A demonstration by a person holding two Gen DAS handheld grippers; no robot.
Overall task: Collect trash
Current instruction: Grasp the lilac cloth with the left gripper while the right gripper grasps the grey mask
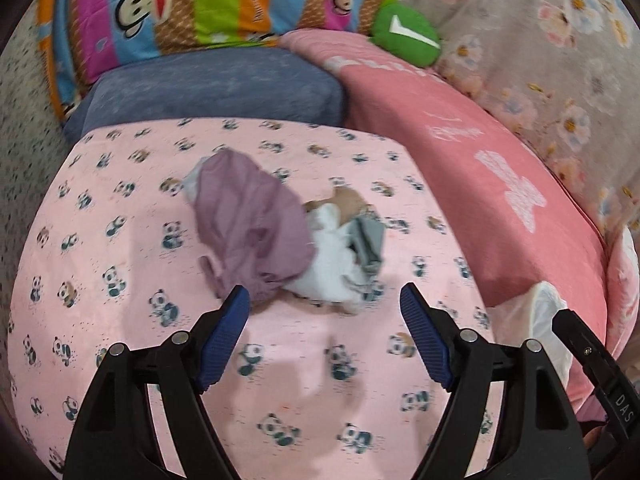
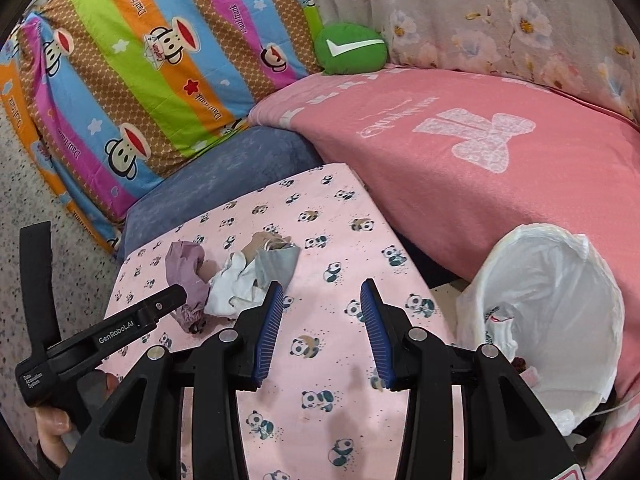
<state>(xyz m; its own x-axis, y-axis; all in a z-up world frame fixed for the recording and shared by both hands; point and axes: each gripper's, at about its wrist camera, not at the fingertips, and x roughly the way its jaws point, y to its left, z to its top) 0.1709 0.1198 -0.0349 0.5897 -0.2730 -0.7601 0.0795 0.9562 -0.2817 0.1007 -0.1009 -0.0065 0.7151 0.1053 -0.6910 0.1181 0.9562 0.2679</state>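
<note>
A small pile of trash lies on the pink panda-print sheet (image 1: 120,320): a crumpled purple wrapper (image 1: 252,232), a white tissue wad (image 1: 332,268), a grey scrap (image 1: 368,248) and a brown scrap (image 1: 352,204). My left gripper (image 1: 324,300) hangs open just short of the pile, with nothing between its blue pads. My right gripper (image 2: 322,292) is open and empty over the sheet, right of the purple wrapper (image 2: 186,268) and white tissue (image 2: 234,284). The left gripper's finger (image 2: 160,304) shows beside the pile in the right wrist view. A bin lined with a white bag (image 2: 552,276) stands to the right.
A blue cushion (image 1: 212,84) and a striped monkey-print pillow (image 1: 192,4) lie behind the sheet. A pink blanket (image 1: 480,184) rises on the right, with a green plush (image 1: 406,34) and floral fabric (image 1: 540,40) beyond. Speckled floor (image 2: 52,200) lies on the left.
</note>
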